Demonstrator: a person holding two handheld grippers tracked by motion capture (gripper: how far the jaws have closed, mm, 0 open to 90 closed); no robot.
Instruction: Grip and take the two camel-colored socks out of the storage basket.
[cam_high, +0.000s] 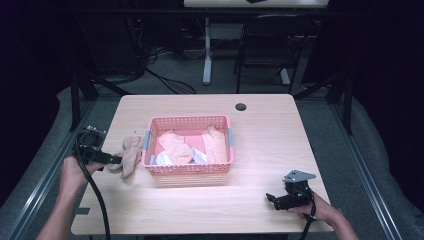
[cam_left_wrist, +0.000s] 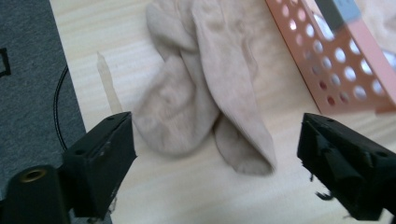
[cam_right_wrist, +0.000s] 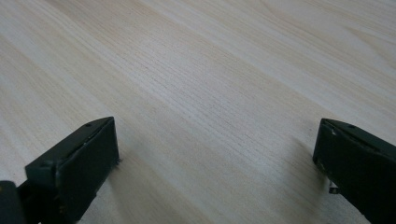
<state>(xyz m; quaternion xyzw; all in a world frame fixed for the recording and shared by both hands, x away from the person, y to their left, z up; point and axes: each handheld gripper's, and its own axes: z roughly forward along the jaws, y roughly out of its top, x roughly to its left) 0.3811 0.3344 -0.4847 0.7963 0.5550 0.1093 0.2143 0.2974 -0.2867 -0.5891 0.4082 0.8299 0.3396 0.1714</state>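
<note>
Beige socks (cam_high: 131, 155) lie crumpled on the wooden bench (cam_high: 260, 150), just beside the left end of a pink basket (cam_high: 188, 169) holding more clothing. The left hand-held gripper (cam_high: 117, 160) sits at the socks' edge, jaws spread wide with nothing between the pads. The right hand-held gripper (cam_high: 271, 198) rests well apart on bare wood, jaws also open and empty.

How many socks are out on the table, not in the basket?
2: two beige cloth socks lie crossed together on the light wooden table, left of the pink plastic basket. More could be hidden underneath.
</note>
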